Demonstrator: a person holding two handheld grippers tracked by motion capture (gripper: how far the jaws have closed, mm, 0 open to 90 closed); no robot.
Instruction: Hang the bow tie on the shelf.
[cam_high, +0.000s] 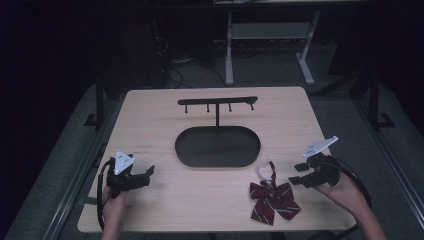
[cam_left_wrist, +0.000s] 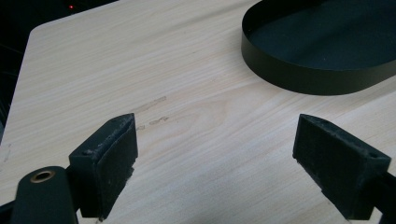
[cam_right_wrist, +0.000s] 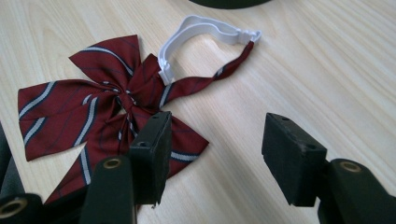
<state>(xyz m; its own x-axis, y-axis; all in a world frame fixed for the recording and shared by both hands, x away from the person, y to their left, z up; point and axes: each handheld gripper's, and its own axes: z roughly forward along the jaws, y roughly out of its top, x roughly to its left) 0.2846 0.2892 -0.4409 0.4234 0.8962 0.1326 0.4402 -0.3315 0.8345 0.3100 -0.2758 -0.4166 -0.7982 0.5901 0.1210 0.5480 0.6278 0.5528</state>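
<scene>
A dark red bow tie (cam_high: 273, 200) with pale stripes and a white elastic loop (cam_high: 262, 171) lies flat near the table's front right. My right gripper (cam_high: 298, 173) hovers just right of it, open, nothing between its fingers. In the right gripper view the bow tie (cam_right_wrist: 98, 116) spreads out left of the jaws, its white loop (cam_right_wrist: 196, 28) farther off, and the right gripper (cam_right_wrist: 217, 149) stands wide over bare wood. My left gripper (cam_high: 146, 175) sits at the front left, open and empty. The left gripper (cam_left_wrist: 215, 168) points across bare wood toward the black tray (cam_left_wrist: 317, 74).
A black oval tray (cam_high: 218, 146) sits mid-table, with a black T-shaped hook stand (cam_high: 218, 102) rising from its back edge. The wooden table (cam_high: 165, 200) has bare wood between the two grippers. Beyond its far edge stands a grey table frame (cam_high: 270, 35) on a dark floor.
</scene>
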